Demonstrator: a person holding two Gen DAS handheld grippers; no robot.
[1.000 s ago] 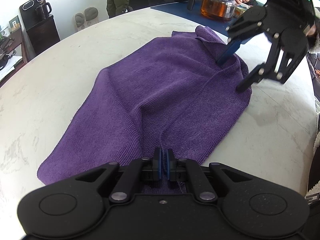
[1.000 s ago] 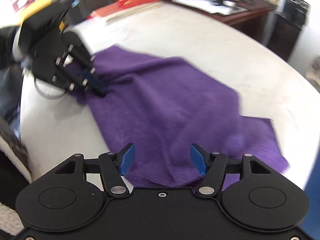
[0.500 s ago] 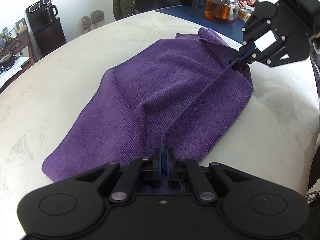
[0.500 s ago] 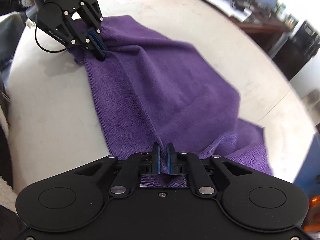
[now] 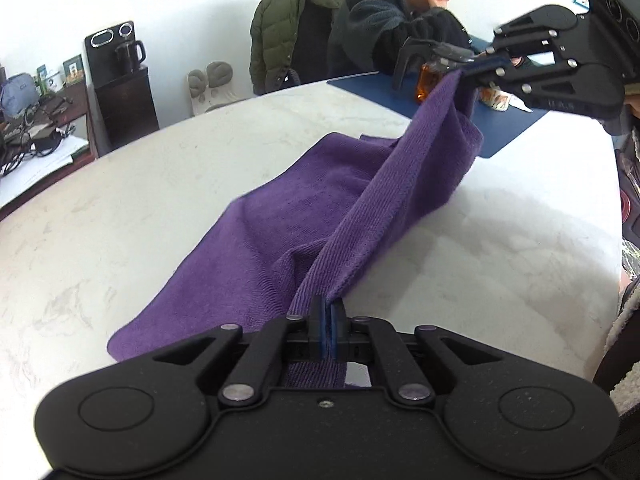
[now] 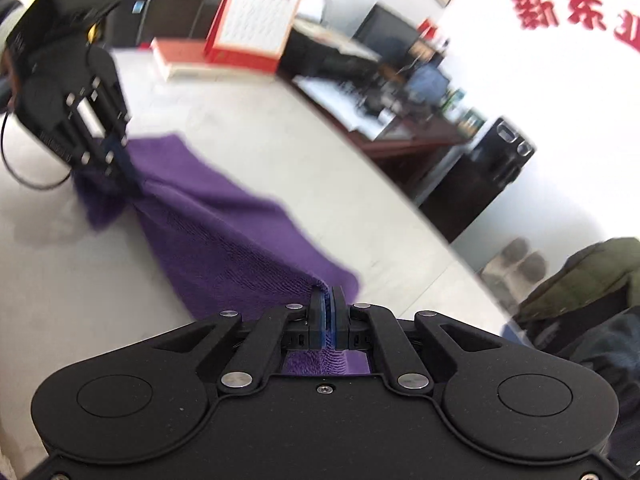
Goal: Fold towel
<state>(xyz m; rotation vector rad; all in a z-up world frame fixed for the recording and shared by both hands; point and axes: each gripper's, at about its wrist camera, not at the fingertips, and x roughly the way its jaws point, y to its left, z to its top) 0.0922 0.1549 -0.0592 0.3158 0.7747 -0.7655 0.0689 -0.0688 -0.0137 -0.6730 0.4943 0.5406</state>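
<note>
Lying on pale round table (image 5: 160,208) – purple towel (image 5: 280,232) – office desks behind

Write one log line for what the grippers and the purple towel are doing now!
left hand-held gripper: shut on towel | right hand-held gripper: shut on towel | towel edge off table

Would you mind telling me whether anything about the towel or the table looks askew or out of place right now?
Nothing is spilled or damaged. The purple towel lies askew on the table, bunched into a raised ridge between the left gripper and right gripper, both shut on it.

1 towel (image 5: 304,216), 2 tools, 1 teapot (image 5: 430,76)
</note>
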